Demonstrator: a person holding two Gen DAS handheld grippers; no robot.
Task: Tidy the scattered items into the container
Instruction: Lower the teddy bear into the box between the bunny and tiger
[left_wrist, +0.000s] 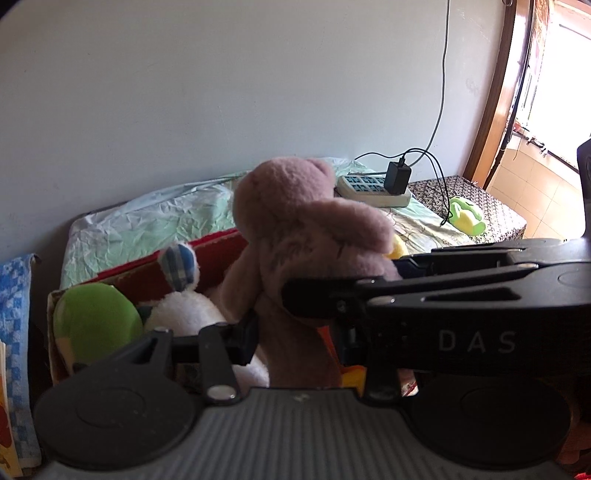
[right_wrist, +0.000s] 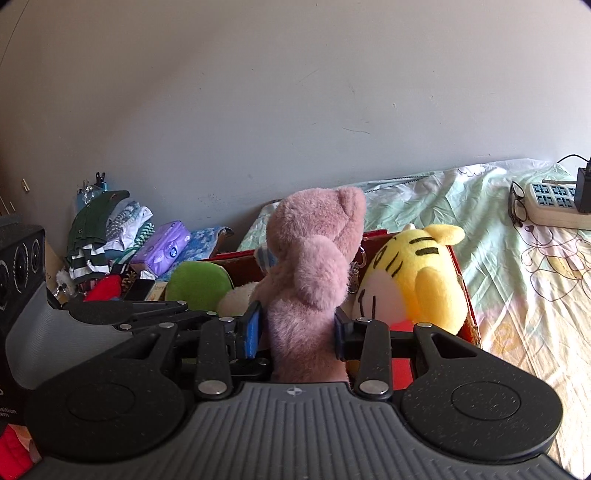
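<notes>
Both grippers, left gripper and right gripper, clamp pink bear over red box.

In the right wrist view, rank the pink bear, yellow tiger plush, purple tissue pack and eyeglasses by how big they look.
1. pink bear, nearest the camera, so it is unsure against the tiger
2. yellow tiger plush
3. purple tissue pack
4. eyeglasses

This is a bedroom in a home. A bed with a wrinkled green sheet sits against a plain wall. A white power strip with a black charger lies on the bed, next to a pair of glasses. Folded clothes are piled by the wall. Soft toys fill a red box. A sunny doorway opens at the side.
</notes>
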